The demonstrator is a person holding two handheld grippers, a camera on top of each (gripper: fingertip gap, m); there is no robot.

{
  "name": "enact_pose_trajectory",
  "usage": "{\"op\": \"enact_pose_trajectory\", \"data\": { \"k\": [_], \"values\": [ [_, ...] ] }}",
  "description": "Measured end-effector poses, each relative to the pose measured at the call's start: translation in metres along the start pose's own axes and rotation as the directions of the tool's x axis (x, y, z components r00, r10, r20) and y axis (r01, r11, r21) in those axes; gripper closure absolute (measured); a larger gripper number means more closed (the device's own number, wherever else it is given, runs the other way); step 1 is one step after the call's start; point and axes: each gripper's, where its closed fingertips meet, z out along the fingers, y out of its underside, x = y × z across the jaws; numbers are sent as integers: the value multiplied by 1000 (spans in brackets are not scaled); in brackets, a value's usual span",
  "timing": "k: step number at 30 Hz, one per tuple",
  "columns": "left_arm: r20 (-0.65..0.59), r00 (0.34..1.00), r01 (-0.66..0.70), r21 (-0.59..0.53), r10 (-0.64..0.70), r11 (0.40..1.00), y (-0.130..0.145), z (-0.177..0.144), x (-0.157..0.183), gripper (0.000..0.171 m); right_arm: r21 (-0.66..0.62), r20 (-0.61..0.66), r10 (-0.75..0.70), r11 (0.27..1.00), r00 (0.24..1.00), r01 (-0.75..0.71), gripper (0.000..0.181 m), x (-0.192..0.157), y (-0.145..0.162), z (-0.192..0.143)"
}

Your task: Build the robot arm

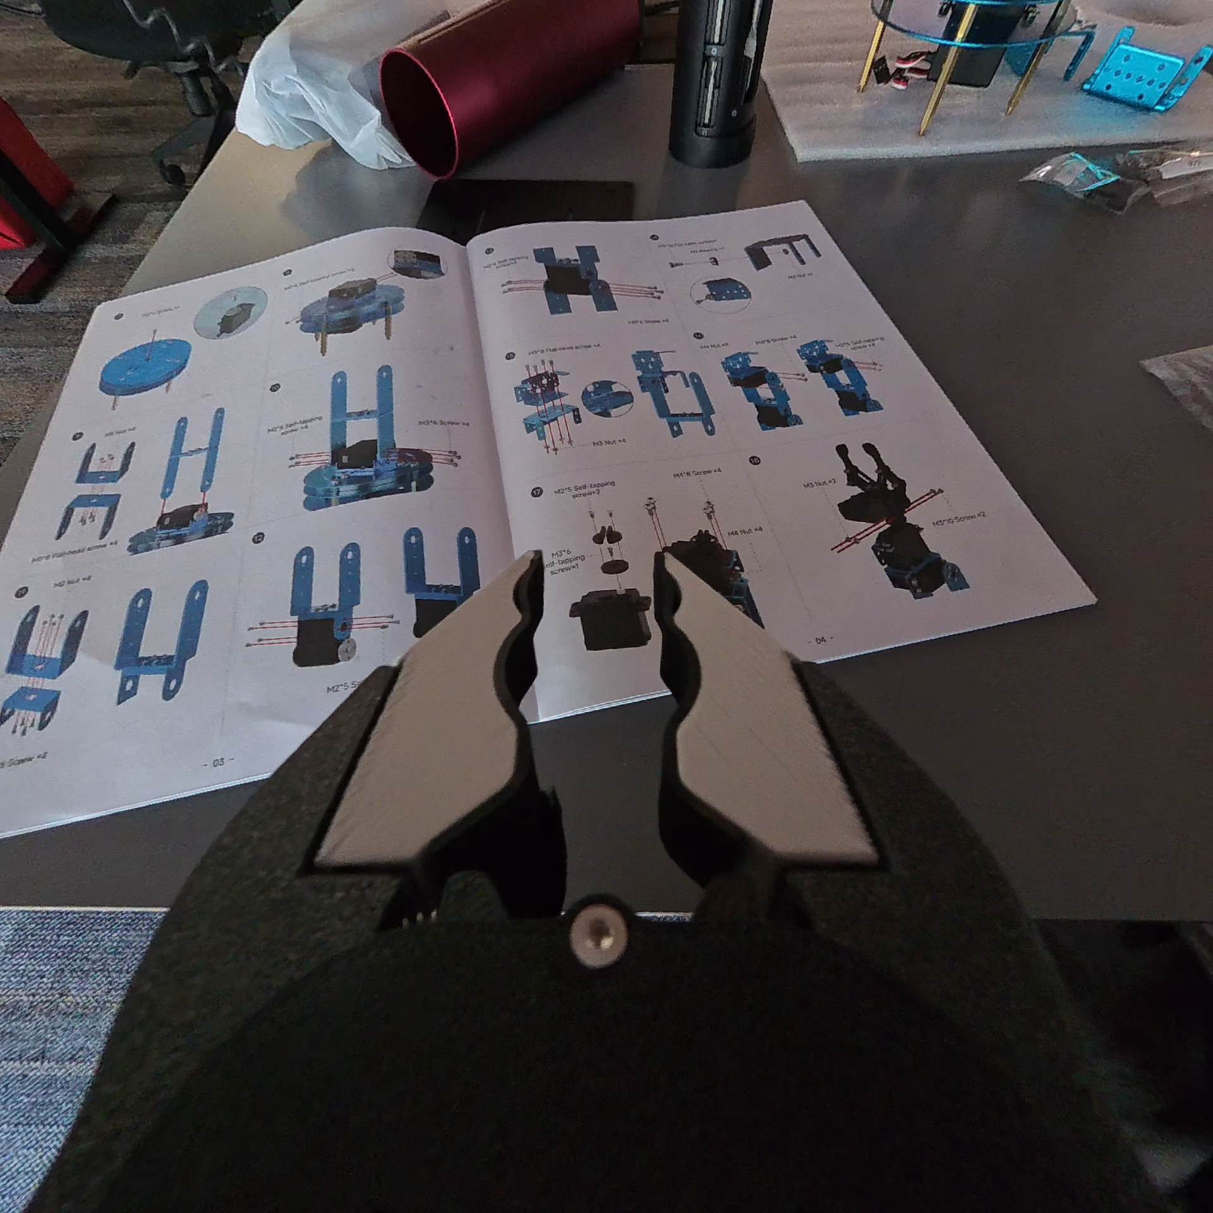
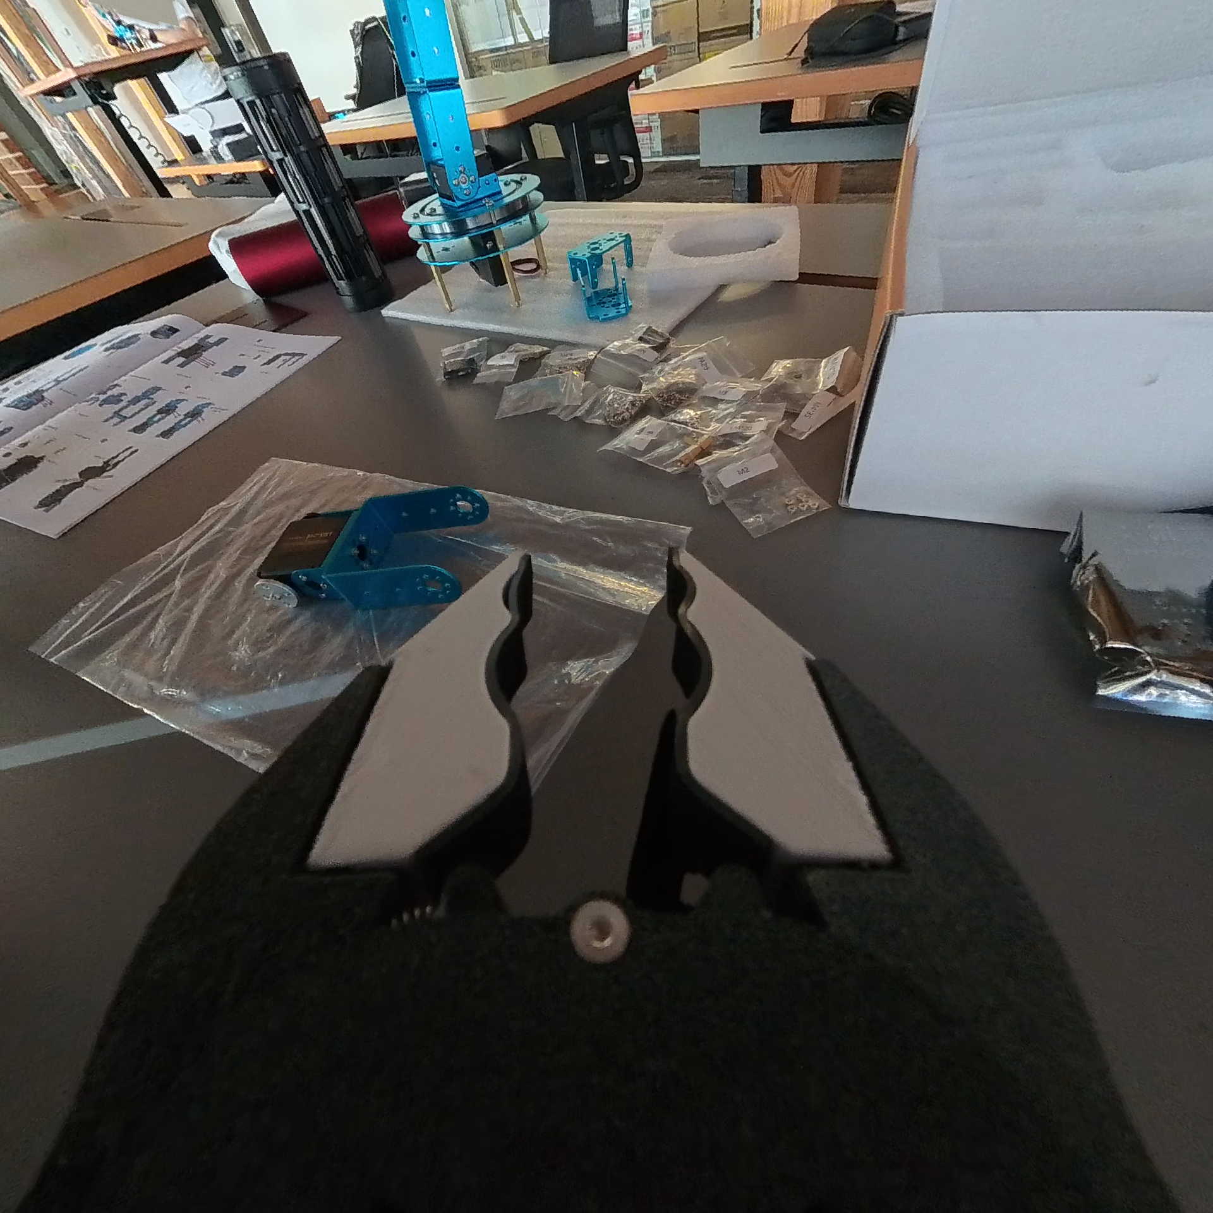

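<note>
While both grippers hang parted and empty — left gripper (image 1: pixel 598 558) over the assembly manual (image 1: pixel 499 472), right gripper (image 2: pixel 598 558) nearest the blue servo bracket (image 2: pixel 377 554) on its plastic bag (image 2: pixel 197 630).

an open-plan office used as a robotics workspace: rows of wood-edged standing desks (image 2: pixel 499 92), office chairs (image 2: pixel 604 151) and stacked cardboard boxes (image 2: pixel 682 33) fill the background, while the near dark desk (image 2: pixel 919 656) carries an open assembly manual (image 1: pixel 525 459), bagged screws (image 2: pixel 689 407) and a half-built blue robot arm (image 2: pixel 459 184).
</note>
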Motion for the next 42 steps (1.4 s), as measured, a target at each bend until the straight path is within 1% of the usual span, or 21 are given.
{"op": "enact_pose_trajectory", "data": {
  "k": [7,12,16,18,22,27,35,42],
  "values": [
    [-15,1000,-22,-12,21,1000,-3,8,12,141,-14,-1,-29,999,1000,29,141,-3,2,1],
    [-7,1000,-18,-10,17,1000,-9,13,11,140,-16,1,-37,999,999,37,141,-4,2,1],
    [19,1000,-5,-10,5,1000,-11,13,4,139,-14,5,-32,999,999,32,141,-4,2,1],
    [41,999,-10,-24,11,1000,-7,10,-3,139,-13,8,-28,1000,1000,28,141,-4,2,1],
    [143,990,19,-43,-13,999,3,-8,-37,139,-14,14,-14,1000,1000,14,141,-4,2,1],
    [192,979,73,-29,-66,997,14,-35,-65,139,-21,14,-9,1000,1000,9,141,-3,3,2],
    [225,971,89,-46,-77,995,31,-48,-78,139,-12,16,1,1000,1000,-1,141,-2,2,1],
    [193,979,79,-57,-67,995,38,-48,-70,139,-5,18,9,1000,1000,-9,141,-1,1,1]
  ]
}}
